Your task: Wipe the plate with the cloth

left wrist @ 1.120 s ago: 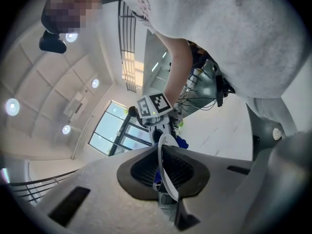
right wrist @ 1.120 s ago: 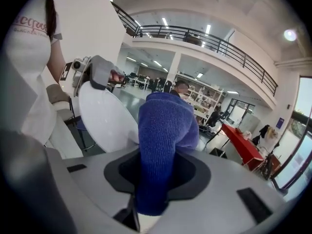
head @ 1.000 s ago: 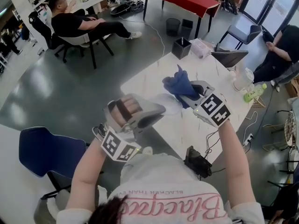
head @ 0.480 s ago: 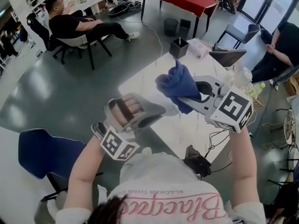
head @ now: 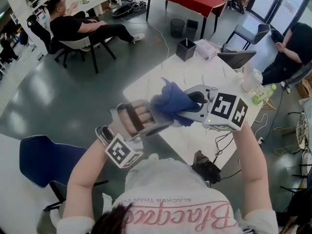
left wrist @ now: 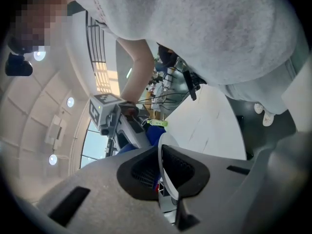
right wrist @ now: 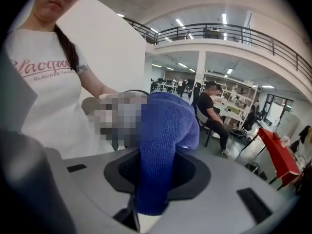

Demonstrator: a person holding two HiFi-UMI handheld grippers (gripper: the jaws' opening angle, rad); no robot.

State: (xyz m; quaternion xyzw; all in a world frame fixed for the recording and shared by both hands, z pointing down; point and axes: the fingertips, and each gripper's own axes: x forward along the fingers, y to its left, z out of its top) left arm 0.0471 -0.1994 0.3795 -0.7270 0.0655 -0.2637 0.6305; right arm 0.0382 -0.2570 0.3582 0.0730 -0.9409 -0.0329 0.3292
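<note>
My left gripper (head: 163,120) is shut on the rim of a thin white plate (left wrist: 163,147), which stands edge-on between its jaws in the left gripper view. In the head view the plate is mostly hidden behind the blue cloth (head: 169,103). The right gripper (head: 185,112) is shut on that cloth (right wrist: 165,126), a thick fold running down between its jaws. The cloth is pressed up against the plate, just ahead of the left gripper. Both grippers are held in the air over the near edge of the white table (head: 204,74). From the left gripper view, the right gripper (left wrist: 127,130) sits just beyond the plate.
A green bottle (head: 263,97) and a white jug (head: 252,81) stand at the table's right. A black device (head: 205,167) sits at its near edge. A blue chair (head: 46,159) is at lower left. A person sits beyond (head: 80,24), and another is at right (head: 292,45).
The right gripper swung left with the cloth, from over the table to against the plate. The left gripper rolled a little and dipped slightly, still holding the plate.
</note>
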